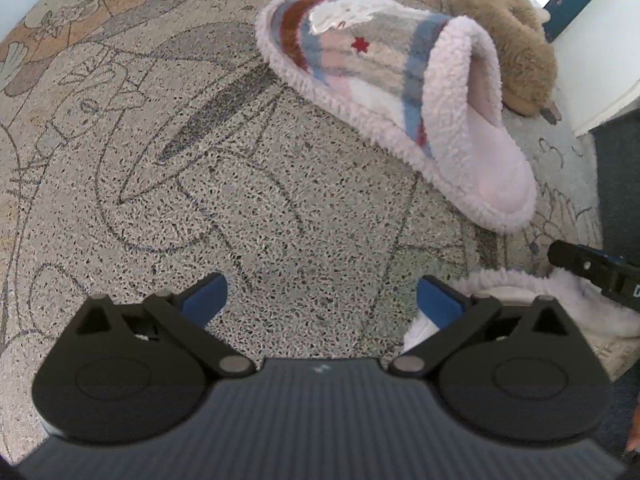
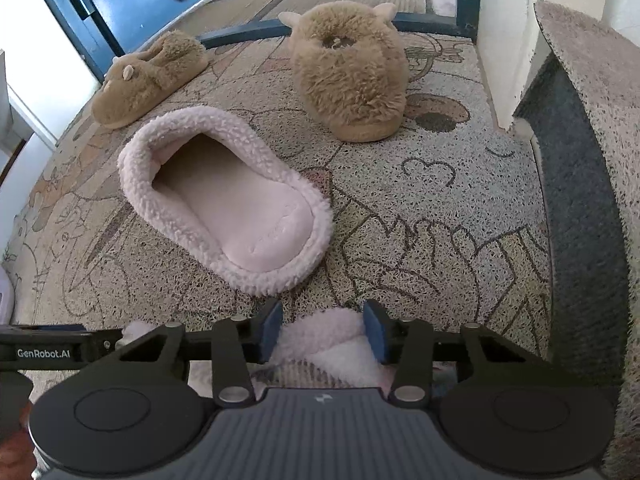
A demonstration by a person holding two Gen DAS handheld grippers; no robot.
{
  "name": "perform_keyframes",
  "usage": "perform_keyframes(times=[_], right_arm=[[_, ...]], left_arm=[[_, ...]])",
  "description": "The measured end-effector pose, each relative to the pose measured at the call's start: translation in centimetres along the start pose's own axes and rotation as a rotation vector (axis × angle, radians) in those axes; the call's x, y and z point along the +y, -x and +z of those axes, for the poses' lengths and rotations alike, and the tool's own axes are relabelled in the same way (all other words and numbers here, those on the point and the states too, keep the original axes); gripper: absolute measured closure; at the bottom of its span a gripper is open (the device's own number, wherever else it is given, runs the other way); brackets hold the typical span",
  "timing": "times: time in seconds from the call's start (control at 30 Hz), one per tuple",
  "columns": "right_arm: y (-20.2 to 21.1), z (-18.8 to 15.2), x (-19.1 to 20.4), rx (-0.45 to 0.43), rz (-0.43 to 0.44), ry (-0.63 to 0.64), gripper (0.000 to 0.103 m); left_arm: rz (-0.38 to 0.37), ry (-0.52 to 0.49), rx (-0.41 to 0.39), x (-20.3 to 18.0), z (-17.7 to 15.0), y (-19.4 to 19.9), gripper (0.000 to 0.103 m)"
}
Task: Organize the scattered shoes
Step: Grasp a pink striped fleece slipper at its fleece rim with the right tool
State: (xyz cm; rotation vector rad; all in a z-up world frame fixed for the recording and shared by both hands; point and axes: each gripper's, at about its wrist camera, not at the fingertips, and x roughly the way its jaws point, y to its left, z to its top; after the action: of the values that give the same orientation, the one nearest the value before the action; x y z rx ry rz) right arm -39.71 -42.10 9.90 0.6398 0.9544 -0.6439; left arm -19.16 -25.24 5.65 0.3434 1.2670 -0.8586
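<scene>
**Right gripper pinching a pink slipper, left one idle over the mat**

Left wrist view, L to R: left gripper [image 1: 322, 300] sits over the patterned mat [image 1: 200, 160], jaws spread wide w/ only mat between the 2 blue pads. Up and to the R lies a striped slipper [image 1: 380, 76], fleecy pink trim, blue/red/grey bands and a small red star on top, sole down, open heel end nearest the camera. Behind it, touching or just beside (can't tell which), is a tan furry slipper [image 1: 516, 48] near the white wall base. Bottom R, a 2nd pink fleece slipper [image 1: 520, 292] peeks out behind the left gripper's R finger; a black finger of the right gripper [image 1: 592, 270] reaches onto it from the R edge.

Right wrist view, L to R: far L edge, black bar of the left gripper [image 2: 48, 344]. Upper L, another tan furry slipper w/ small ears [image 2: 148, 80] lies near the blue door frame [image 2: 100, 4]. Centre L, the striped slipper [image 2: 224, 200] seen from its open end, pale pink insole showing. Upper centre, the tan furry slipper [image 2: 352, 76] stands on its sole, well apart from the other tan one. Bottom centre, right gripper [image 2: 322, 332] has its jaws narrowed, both blue pads pressing the fleece of the pink fleece slipper [image 2: 328, 344] bunched between them. Far R, a grey carpeted step [image 2: 580, 160] rises beside the mat.
</scene>
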Motion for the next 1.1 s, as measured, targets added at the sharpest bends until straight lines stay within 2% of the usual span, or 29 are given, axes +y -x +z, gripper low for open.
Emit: perform_keyframes(times=[0.1,0.17,0.33,0.57,0.63,0.67,0.8,0.93,0.97,1.1], right_arm=[[1.0,0.0,-0.1,0.006,-0.022,0.009,0.034],[1.6,0.0,0.0,0.017,-0.035,0.029,0.03],[2.7,-0.1,0.8,0.063,0.044,0.094,0.018],[3.2,-0.8,4.0,0.05,0.182,0.252,0.018],[2.9,-1.1,4.7,0.058,0.212,0.273,0.022],[2.6,-1.3,5.4,0.063,0.203,0.307,0.022],[1.3,-2.2,7.8,0.071,0.15,0.442,0.038],[0.9,-2.1,8.9,0.062,0.13,0.536,0.039],[0.9,-2.0,9.3,0.06,0.138,0.592,0.039],[0.9,-1.2,10.1,0.078,0.205,0.657,0.039]], left_arm=[[-0.017,0.009,0.004,0.0,0.2,-0.1,0.0],[-0.019,0.013,0.006,0.0,0.3,-0.2,0.0],[-0.028,0.019,0.014,0.1,0.2,-0.4,0.0],[-0.032,0.019,0.017,0.0,0.2,-0.3,0.0],[-0.037,0.017,0.016,0.0,0.4,-0.3,0.0],[-0.035,0.015,0.014,-0.1,0.4,-0.2,0.0],[-0.045,0.014,0.01,0.0,0.6,-0.2,0.0],[-0.046,0.023,0.022,0.4,0.7,-0.6,0.0],[-0.051,0.03,0.026,0.7,0.8,-0.6,0.0],[-0.059,0.063,0.041,1.7,0.9,-0.7,0.0]])
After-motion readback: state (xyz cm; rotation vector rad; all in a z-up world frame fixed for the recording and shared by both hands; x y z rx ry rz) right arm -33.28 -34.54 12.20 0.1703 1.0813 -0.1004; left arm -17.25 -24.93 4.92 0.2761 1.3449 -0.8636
